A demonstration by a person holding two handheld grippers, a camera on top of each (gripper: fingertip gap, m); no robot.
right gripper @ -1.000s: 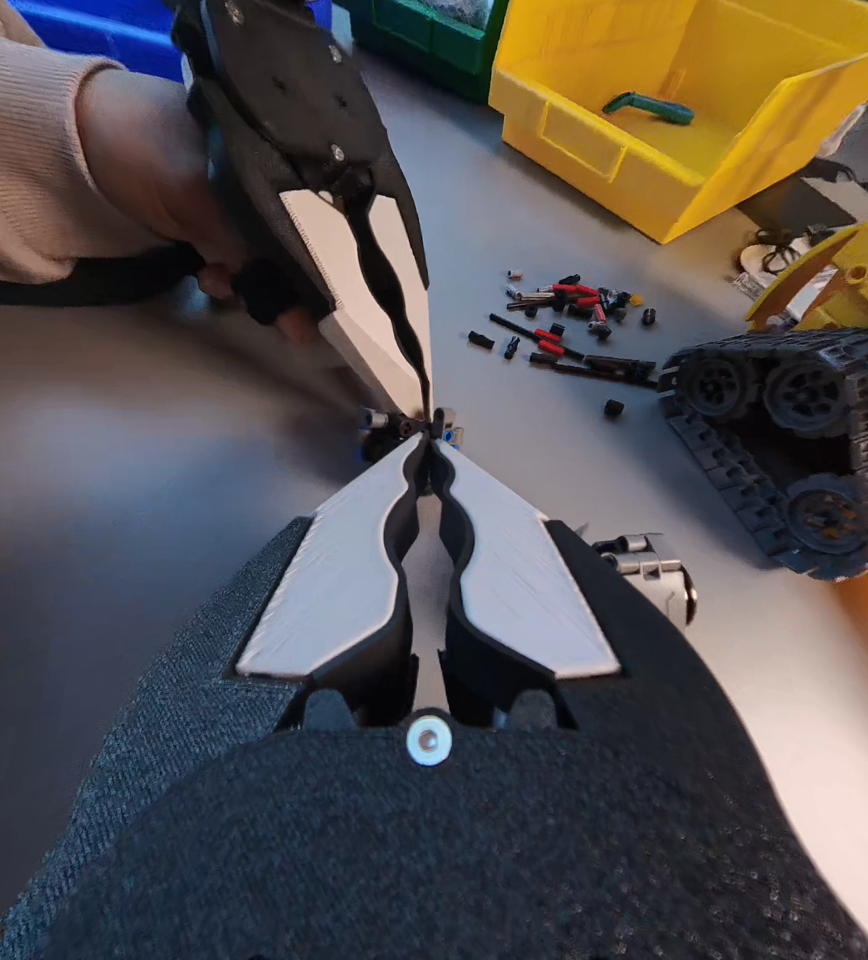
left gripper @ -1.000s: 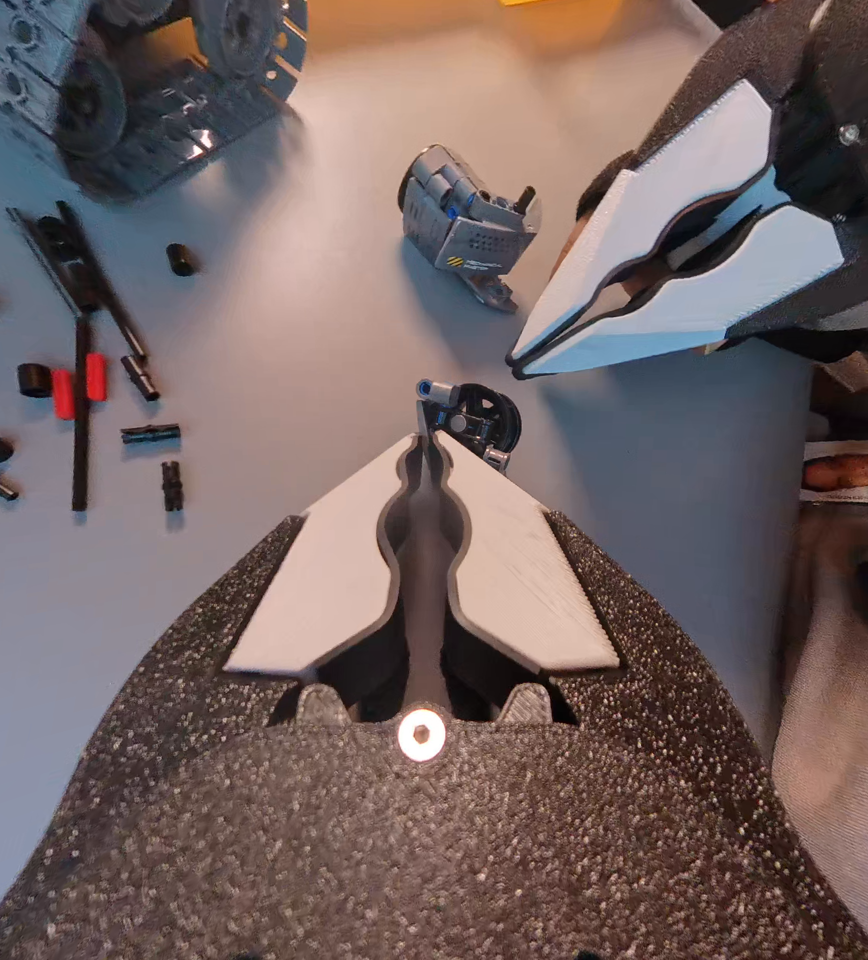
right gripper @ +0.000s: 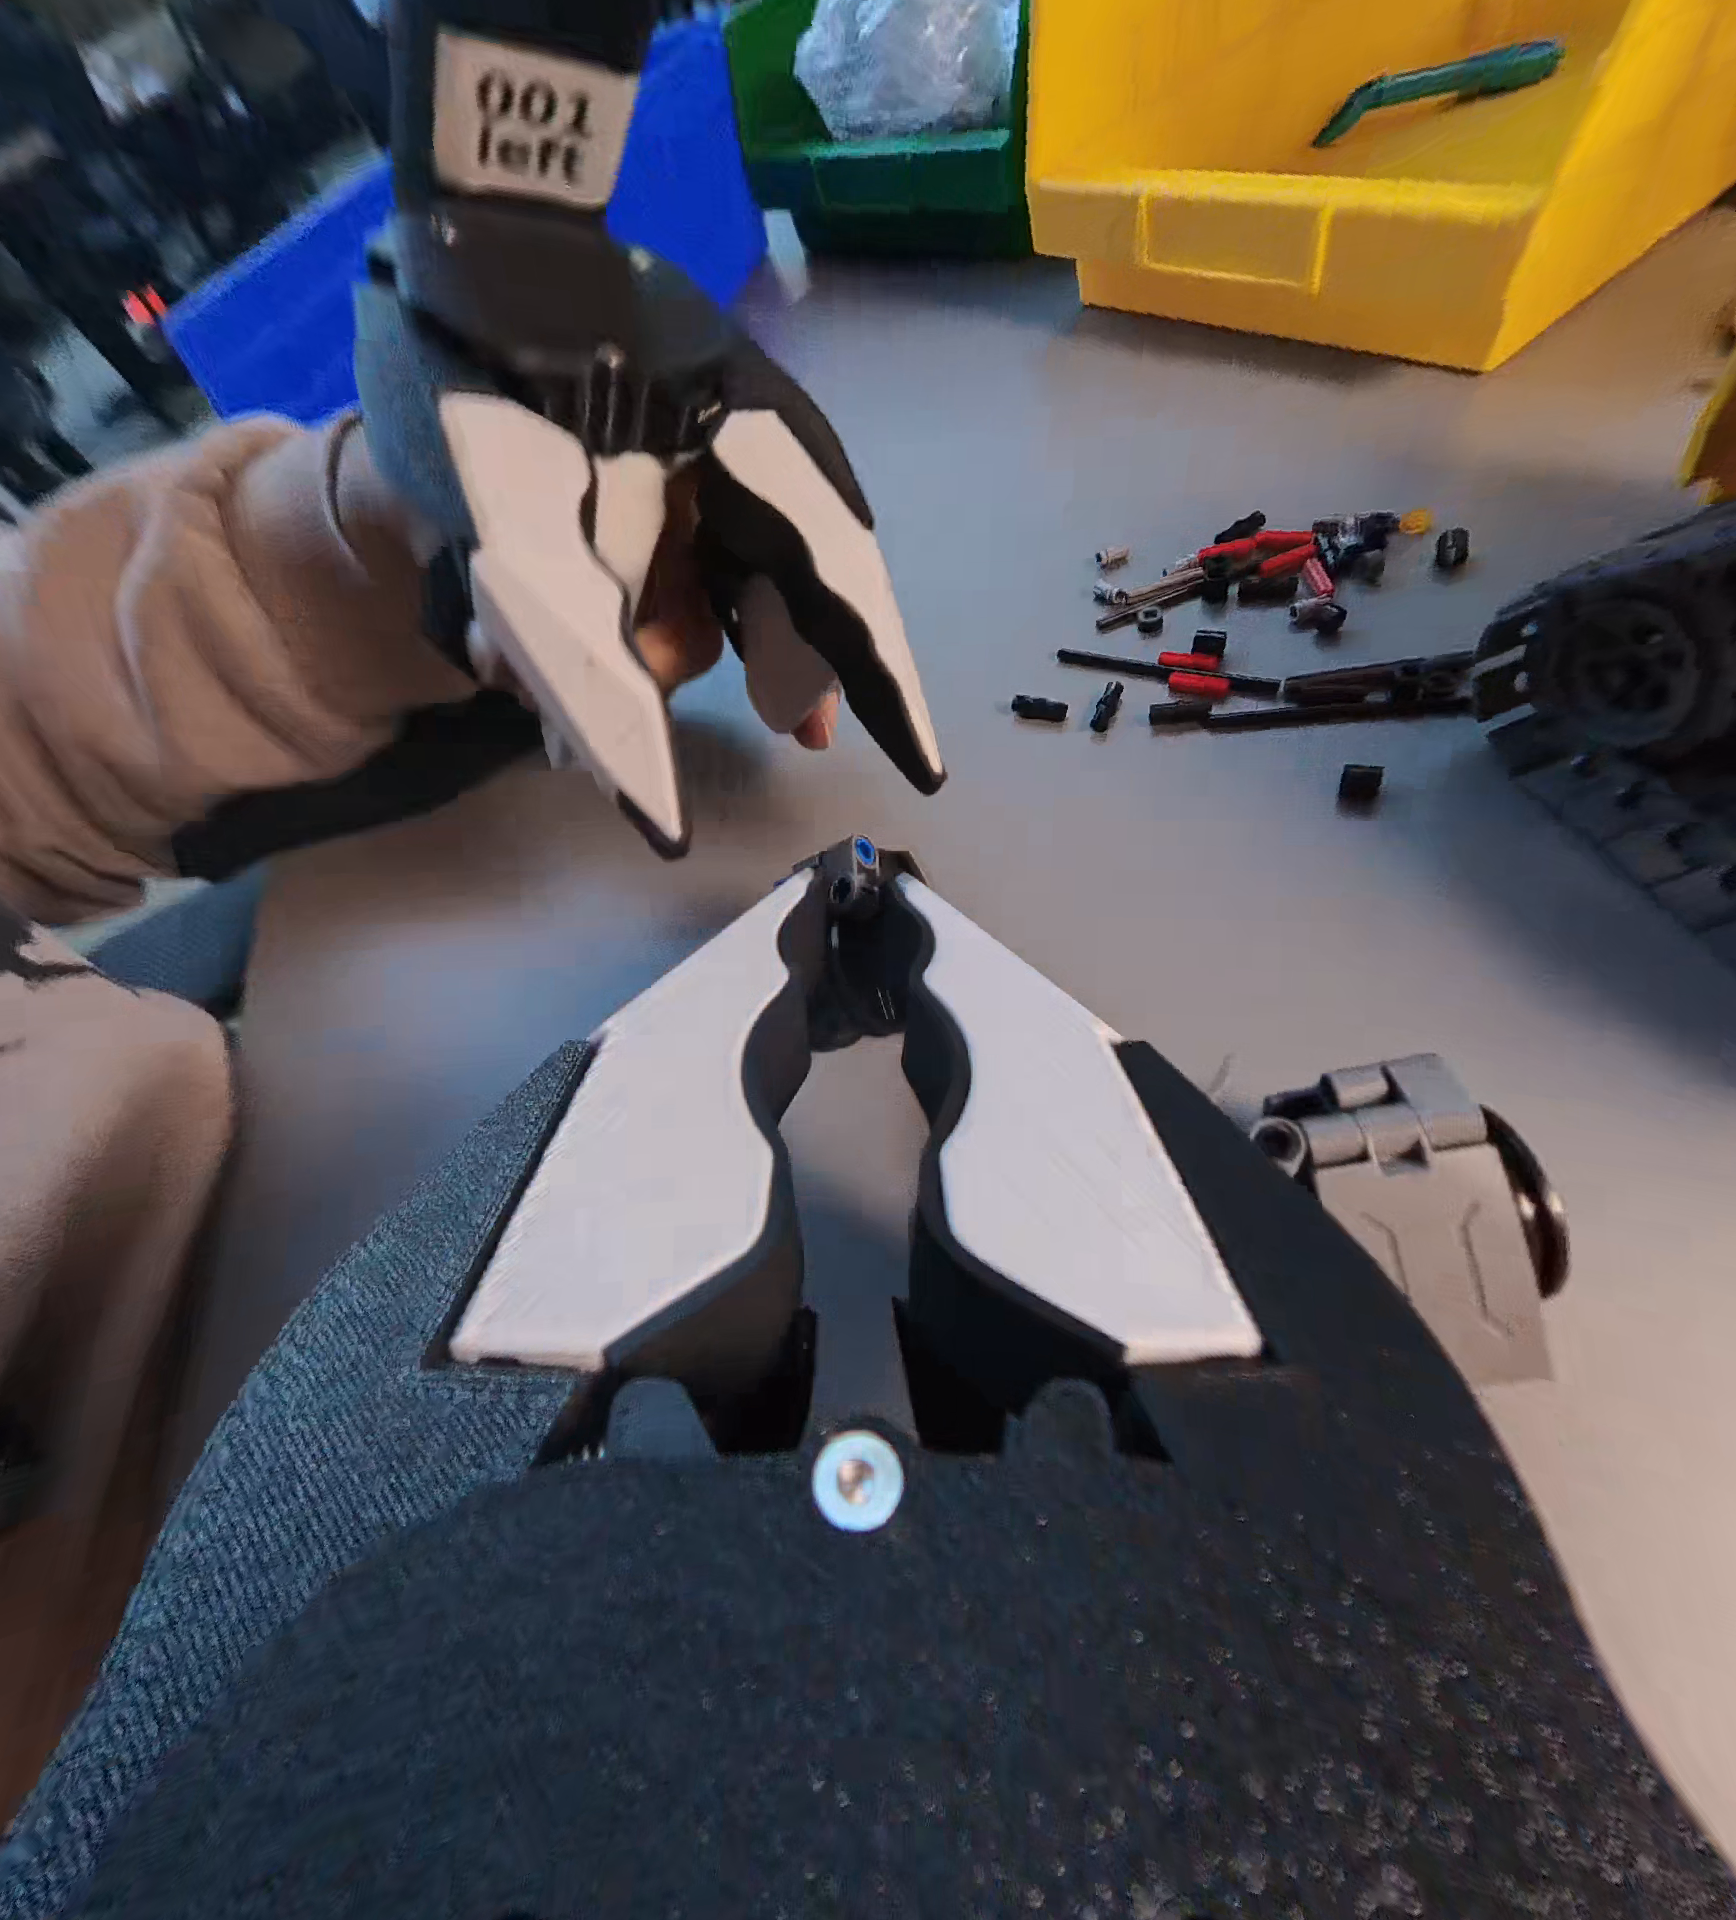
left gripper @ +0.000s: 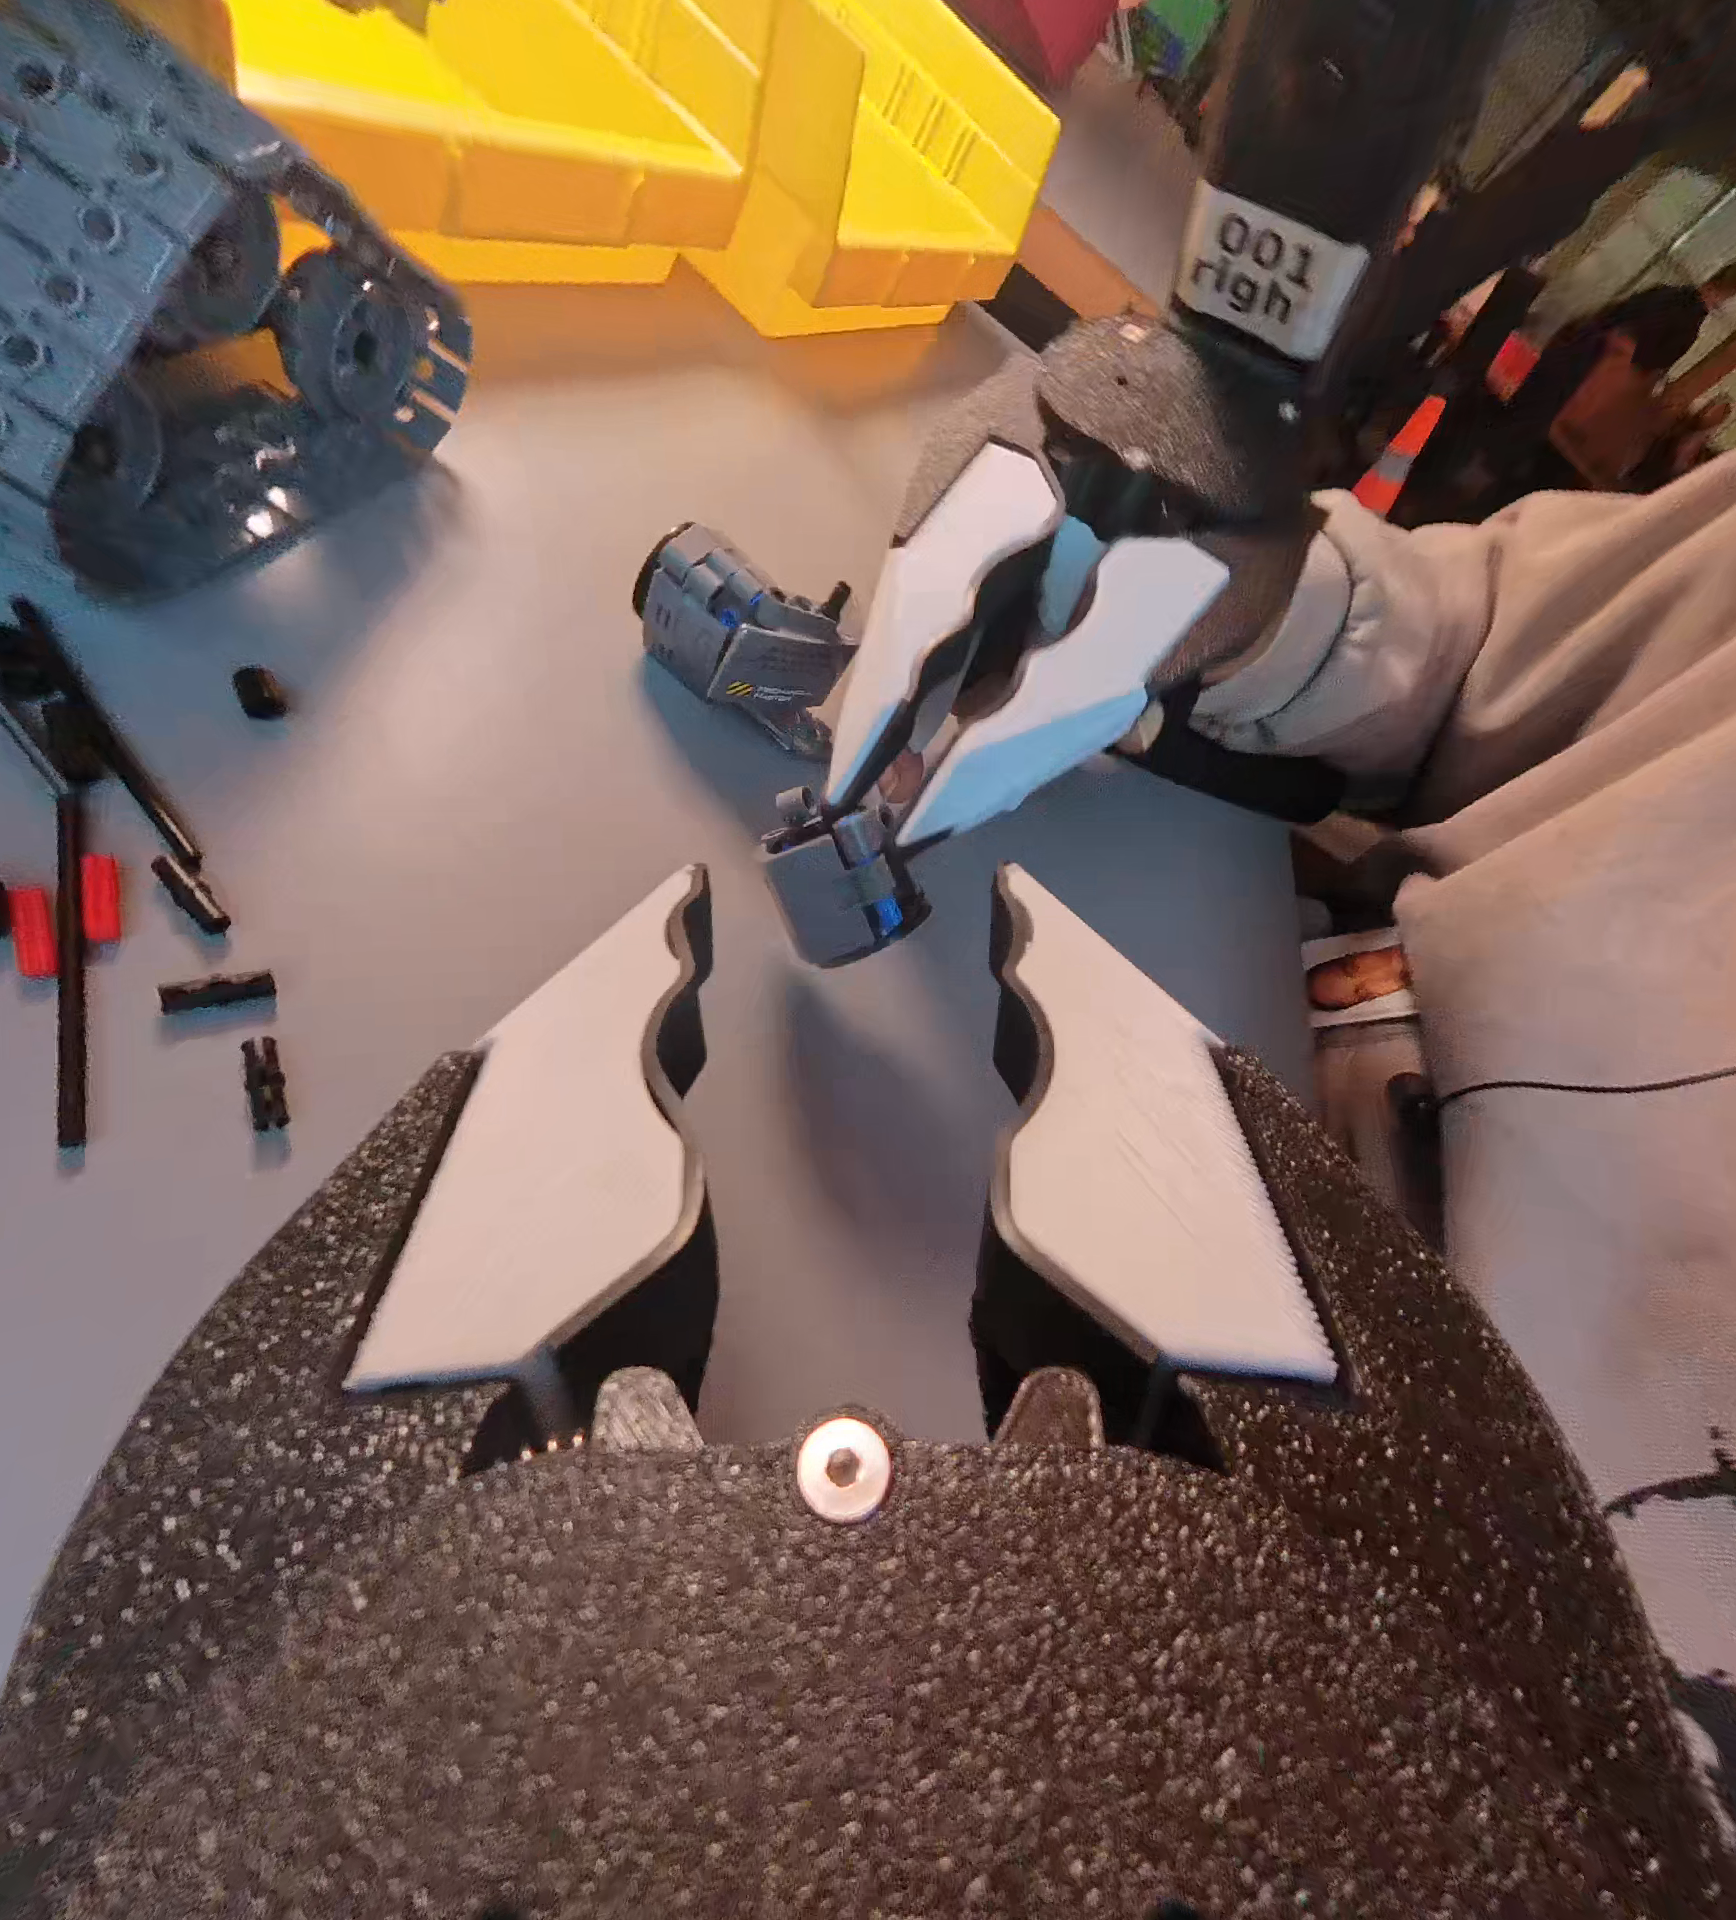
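Observation:
A small grey and black toy-brick assembly with blue pins [left gripper: 838,904] hangs just above the grey table. My right gripper [right gripper: 856,881] is shut on it, and the piece [right gripper: 853,868] pokes out at the tips. In the left wrist view the right gripper [left gripper: 869,816] comes down from the upper right and pinches the top of the piece. My left gripper [left gripper: 848,883] is open and empty, its fingers either side of the piece without touching it. In the right wrist view the left gripper [right gripper: 796,805] stands open just beyond the piece.
A second grey brick assembly [left gripper: 739,644] lies behind the held piece and shows beside my right gripper [right gripper: 1415,1174]. A tracked toy vehicle [left gripper: 116,343] and loose black and red pins [left gripper: 64,904] lie at left. Yellow bins [right gripper: 1363,177], a green bin [right gripper: 895,177] and a blue bin [right gripper: 292,301] stand at the back. The tips of both grippers are at nearly the same place.
My left gripper, shut on the small piece before, has opened and drawn back. My right gripper has closed on the piece and now holds it.

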